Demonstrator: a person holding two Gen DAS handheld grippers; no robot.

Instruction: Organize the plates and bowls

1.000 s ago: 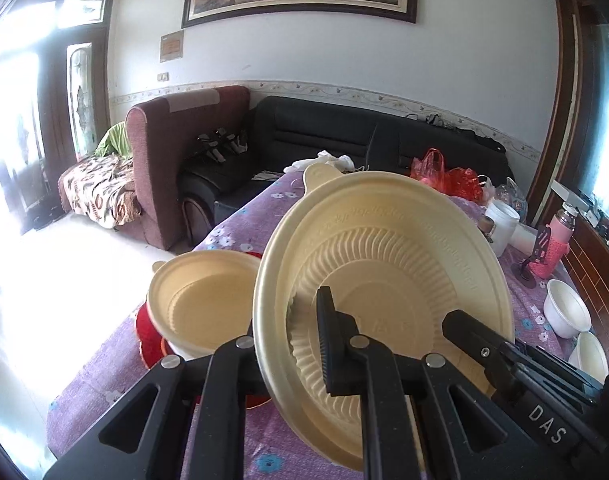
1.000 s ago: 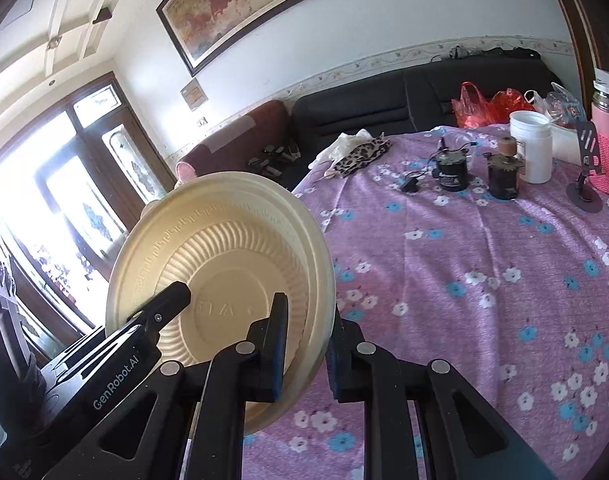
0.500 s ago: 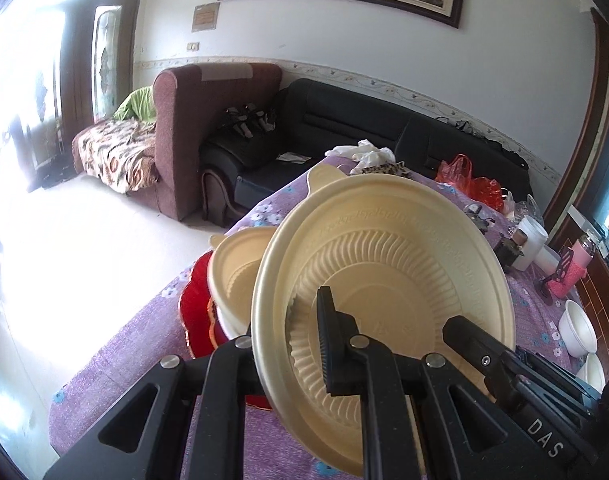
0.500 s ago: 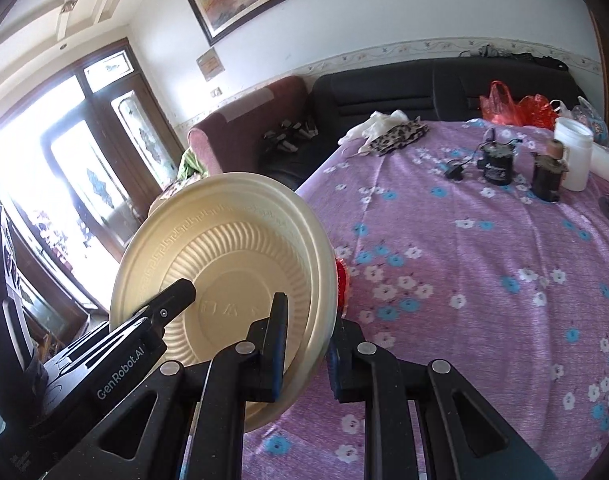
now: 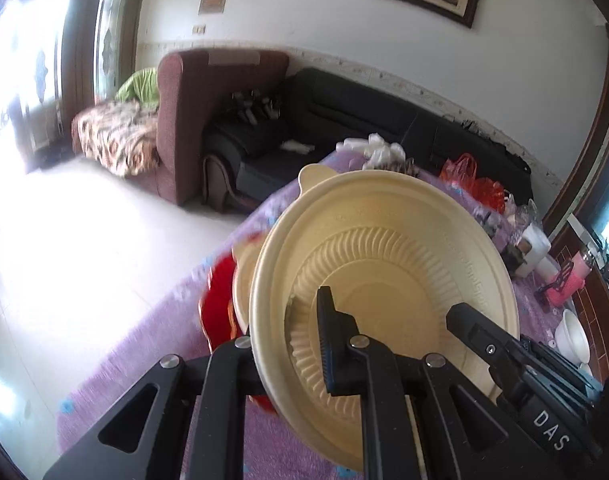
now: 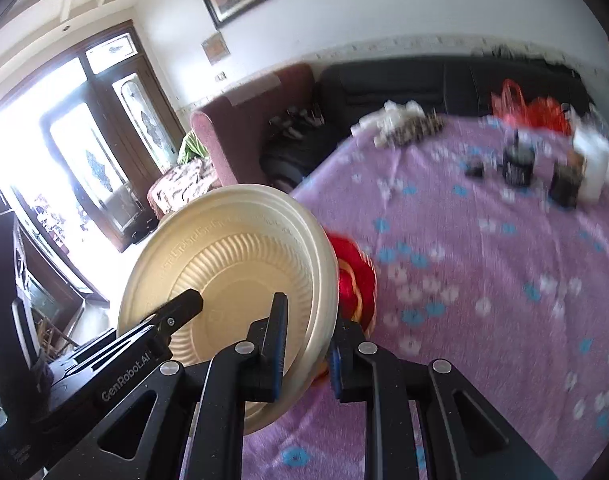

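Observation:
A cream ribbed plate (image 5: 384, 264) is held tilted on edge between both grippers above the purple flowered table. My left gripper (image 5: 288, 344) is shut on its near rim; my right gripper (image 6: 306, 344) is shut on the opposite rim of the same plate (image 6: 232, 264). Behind the plate a cream bowl (image 5: 242, 280) sits on a red plate (image 5: 216, 308), mostly hidden; the red plate (image 6: 354, 276) shows beside the rim in the right wrist view.
White bowls (image 5: 570, 334) stand at the table's right edge. A white jar (image 6: 592, 164), dark small jars (image 6: 518, 164), a pink bottle (image 5: 572, 276) and cloths (image 6: 408, 126) sit at the far side. Sofa and armchair (image 5: 220, 116) stand beyond the table (image 6: 484, 280).
Both grippers carried the cream plate left toward the bowl on the red plate; the plate now covers most of the bowl. Both views are motion-blurred.

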